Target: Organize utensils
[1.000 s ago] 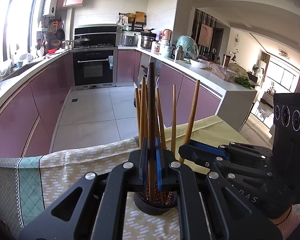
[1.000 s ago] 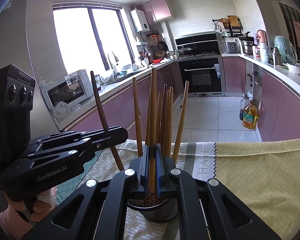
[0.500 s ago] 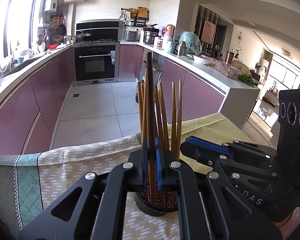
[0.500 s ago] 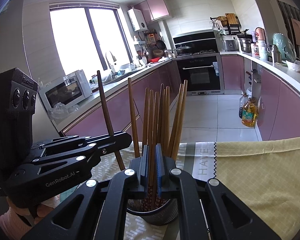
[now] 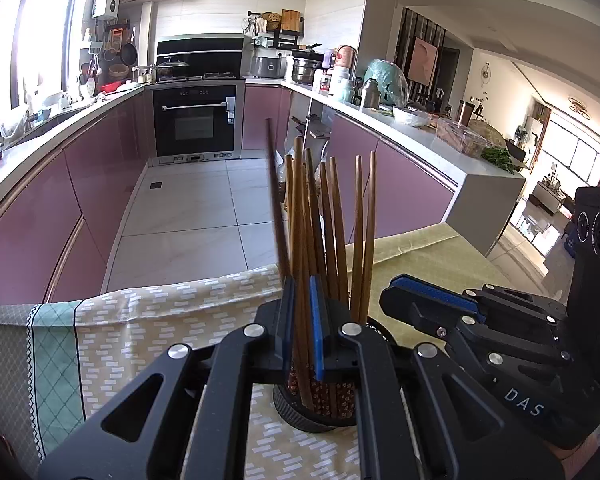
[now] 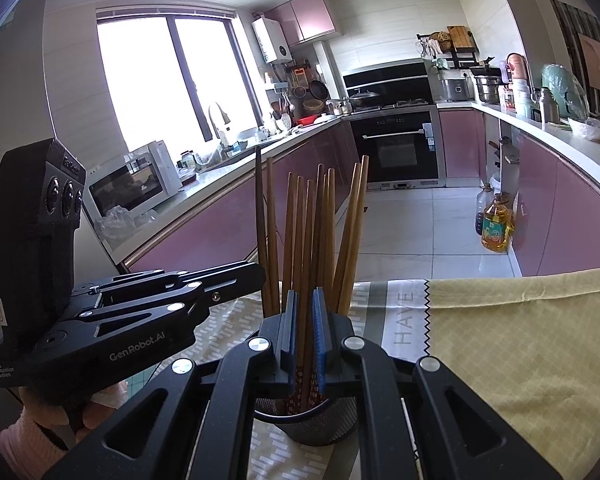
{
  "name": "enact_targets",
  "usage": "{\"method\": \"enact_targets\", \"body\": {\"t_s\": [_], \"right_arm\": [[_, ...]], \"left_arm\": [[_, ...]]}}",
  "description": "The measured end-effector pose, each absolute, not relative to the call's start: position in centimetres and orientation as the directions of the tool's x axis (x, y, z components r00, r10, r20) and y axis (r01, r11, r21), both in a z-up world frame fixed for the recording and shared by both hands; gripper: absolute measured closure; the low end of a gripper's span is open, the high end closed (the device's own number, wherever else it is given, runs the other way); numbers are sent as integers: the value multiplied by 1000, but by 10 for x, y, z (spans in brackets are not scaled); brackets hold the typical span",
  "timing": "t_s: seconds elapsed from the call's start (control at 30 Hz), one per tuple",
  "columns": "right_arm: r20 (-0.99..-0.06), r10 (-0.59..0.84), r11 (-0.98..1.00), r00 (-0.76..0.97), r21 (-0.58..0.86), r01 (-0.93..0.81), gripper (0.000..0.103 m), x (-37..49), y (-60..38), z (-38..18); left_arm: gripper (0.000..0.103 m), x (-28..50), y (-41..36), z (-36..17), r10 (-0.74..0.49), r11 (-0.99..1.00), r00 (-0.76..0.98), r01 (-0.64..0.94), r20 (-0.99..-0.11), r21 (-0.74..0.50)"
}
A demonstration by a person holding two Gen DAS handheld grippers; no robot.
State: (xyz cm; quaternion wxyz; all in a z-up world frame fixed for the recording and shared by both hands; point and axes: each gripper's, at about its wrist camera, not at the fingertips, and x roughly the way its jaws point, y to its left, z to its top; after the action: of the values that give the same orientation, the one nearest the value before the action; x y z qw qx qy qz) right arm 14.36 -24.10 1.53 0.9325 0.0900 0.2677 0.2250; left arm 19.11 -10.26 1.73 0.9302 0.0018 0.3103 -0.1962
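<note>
Both grippers' fingers [image 5: 318,344] hide the holder [image 6: 304,426] (chopsticks [image 6: 312,240] visible).

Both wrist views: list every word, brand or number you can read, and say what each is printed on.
"GenRobot.AI" – side of the black left gripper, right wrist view.
"HAVE" – grey band of the patterned tablecloth.
"DAS" – black body of the right gripper, left wrist view; the rest is cut off.
Too small to read: white print low on the left gripper's body, yellow oil bottle label, oven stickers.
</note>
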Motion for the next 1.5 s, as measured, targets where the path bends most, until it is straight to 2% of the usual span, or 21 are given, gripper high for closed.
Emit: {"method": "enact_targets", "body": {"t_s": [0.13, 0.2, 0.27, 0.33, 0.37, 0.4, 0.43, 0.53, 0.6, 0.63, 0.67, 0.7, 0.77, 1.13, 1.5], "right_arm": [[-460, 464, 885, 757, 283, -371, 92, 141, -241, 16], [-458, 458, 888, 762, 273, -370, 84, 138, -241, 16], [-455, 449, 893, 769, 263, -366, 77, 135, -242, 17], [-454, 441, 897, 775, 254, -362, 75, 132, -243, 16], [-454, 437, 899, 777, 250, -359, 73, 130, -243, 15], [-454, 434, 900, 778, 249, -357, 68, 128, -244, 14], [-455, 429, 903, 780, 246, -353, 65, 126, -244, 13], [-452, 409, 912, 792, 221, -345, 52, 118, -243, 11], [-440, 393, 919, 807, 204, -337, 34, 111, -242, 11], [-430, 386, 922, 816, 197, -333, 29, 107, -242, 11], [-419, 378, 925, 825, 188, -329, 18, 104, -241, 11], [-405, 366, 930, 838, 177, -321, 11, 98, -240, 11], [-389, 344, 939, 855, 152, -309, 7, 91, -238, 12], [-317, 248, 968, 916, 50, -245, 7, 52, -223, -1], [-270, 224, 974, 937, 17, -228, 7, 27, -212, -4]], "left_arm": [[88, 187, -100, 15, -362, 924, 735, 362, -574, -120], [78, 181, -98, 14, -348, 931, 749, 348, -564, -112], [75, 175, -92, 13, -339, 936, 767, 333, -545, -114], [64, 166, -86, 12, -329, 940, 785, 323, -525, -107], [52, 161, -83, 11, -315, 945, 796, 311, -516, -96], [45, 155, -79, 11, -297, 951, 813, 298, -501, -81], [43, 150, -75, 10, -288, 954, 824, 291, -489, -72], [23, 132, -61, 8, -255, 965, 854, 256, -454, -61], [12, 117, -51, 7, -223, 974, 879, 222, -421, -53], [8, 110, -46, 8, -211, 977, 890, 210, -405, -45], [5, 105, -43, 7, -197, 979, 898, 198, -394, -38], [5, 98, -39, 7, -185, 982, 905, 188, -383, -31], [5, 89, -31, 6, -166, 985, 914, 172, -371, -16], [5, 42, -3, 2, -33, 999, 960, 38, -277, 15], [5, 21, -1, 1, -33, 999, 974, 33, -223, -6]]}}
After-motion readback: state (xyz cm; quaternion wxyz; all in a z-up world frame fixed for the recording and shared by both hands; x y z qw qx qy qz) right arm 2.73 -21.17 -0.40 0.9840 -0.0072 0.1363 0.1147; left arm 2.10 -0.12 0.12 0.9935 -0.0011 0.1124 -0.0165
